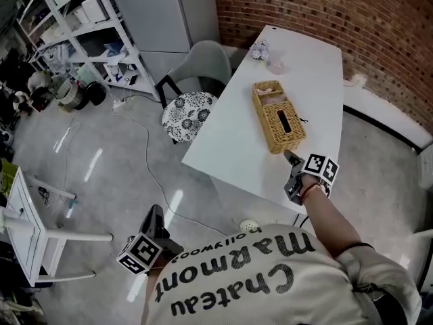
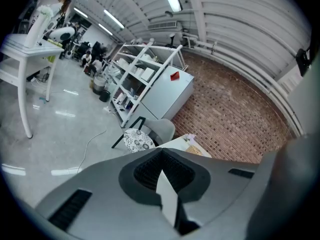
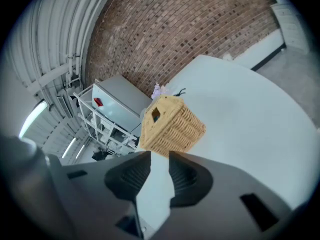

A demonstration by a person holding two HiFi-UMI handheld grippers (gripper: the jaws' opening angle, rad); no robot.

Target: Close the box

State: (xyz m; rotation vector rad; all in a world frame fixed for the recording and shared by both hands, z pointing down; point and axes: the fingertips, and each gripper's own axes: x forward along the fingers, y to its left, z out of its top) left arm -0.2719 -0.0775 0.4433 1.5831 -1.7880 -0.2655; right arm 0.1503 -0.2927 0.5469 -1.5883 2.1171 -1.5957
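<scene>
head view: the wicker box (image 1: 279, 117) lies on the white table (image 1: 230, 141), lid down with its slot facing up. its long axis follows the table's length, from the far brick wall (image 1: 352, 19) toward the person. the right gripper (image 1: 290, 156) sits just at the box's near end, by the table edge. the left gripper (image 1: 155, 214) hangs low over the floor, well apart. a chair (image 1: 193, 103) stands at the table's left side, and small items (image 1: 260, 49) lie at the far end.

left gripper view: jaw tips meet, nothing in them (the table is far ahead).

right gripper view: jaws stand partly apart and empty, with bare table between them and the box's end just beyond the tips.
</scene>
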